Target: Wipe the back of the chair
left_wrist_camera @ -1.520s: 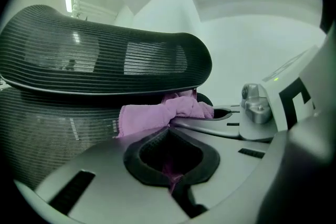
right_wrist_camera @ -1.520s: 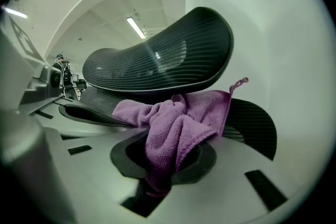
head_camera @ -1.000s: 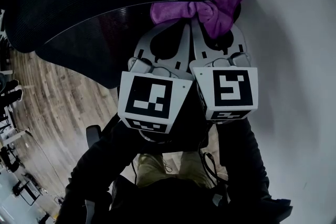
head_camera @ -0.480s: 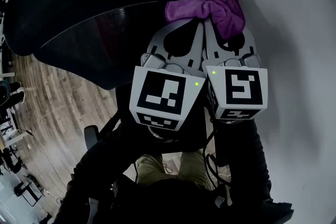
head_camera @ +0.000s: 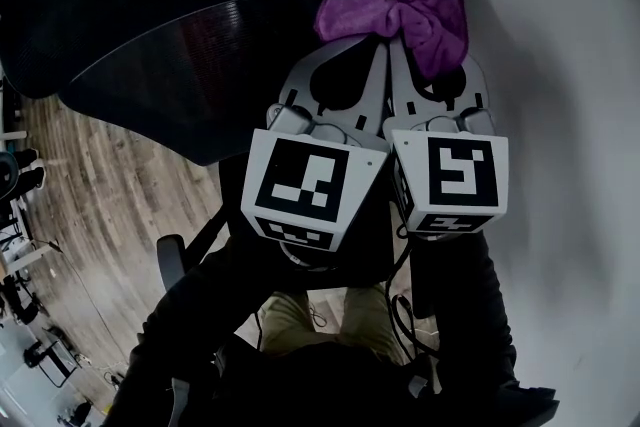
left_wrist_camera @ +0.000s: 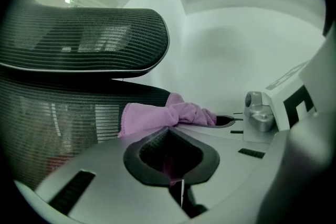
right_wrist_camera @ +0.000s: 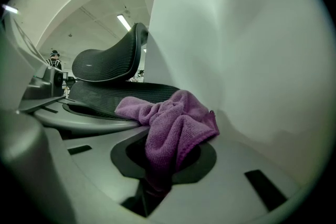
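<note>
Both grippers have slid toward the upper right with the cloth (head_camera: 400,15). My right gripper (right_wrist_camera: 157,181) is clamped on it. My left gripper (left_wrist_camera: 176,178) is closed too, with a purple sliver between its jaws. The chair back (head_camera: 180,55) lies left of both, with the cloth at its right edge. Only the gripper views show the pinch; the head view hides it.

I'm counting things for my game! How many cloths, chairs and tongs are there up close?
purple fuzzy cloth: 1
black mesh office chair: 1
white plastic tongs: 2 (left tongs, right tongs, both pinching the cloth)
Total: 4
</note>
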Demonstrator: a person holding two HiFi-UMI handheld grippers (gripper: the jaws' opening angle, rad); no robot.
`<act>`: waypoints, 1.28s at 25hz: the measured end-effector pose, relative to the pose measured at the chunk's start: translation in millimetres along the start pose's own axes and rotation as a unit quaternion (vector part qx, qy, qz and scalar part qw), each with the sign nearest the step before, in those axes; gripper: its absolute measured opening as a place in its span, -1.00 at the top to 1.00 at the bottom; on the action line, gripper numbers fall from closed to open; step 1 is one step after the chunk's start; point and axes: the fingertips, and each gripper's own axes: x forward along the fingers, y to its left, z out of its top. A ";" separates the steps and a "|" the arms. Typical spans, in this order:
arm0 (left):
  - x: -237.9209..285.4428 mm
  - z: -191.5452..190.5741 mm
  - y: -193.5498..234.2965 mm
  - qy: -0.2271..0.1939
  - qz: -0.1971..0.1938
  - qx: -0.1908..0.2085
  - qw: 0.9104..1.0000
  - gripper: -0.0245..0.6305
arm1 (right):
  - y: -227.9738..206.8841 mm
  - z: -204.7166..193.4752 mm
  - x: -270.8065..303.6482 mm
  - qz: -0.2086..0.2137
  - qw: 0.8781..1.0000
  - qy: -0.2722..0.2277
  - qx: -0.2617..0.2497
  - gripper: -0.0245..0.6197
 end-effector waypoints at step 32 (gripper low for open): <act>-54.9 8.7 68.7 -0.015 0.030 -0.037 0.999 0.93 | 82.1 26.5 24.5 0.032 0.999 0.012 -0.034 0.72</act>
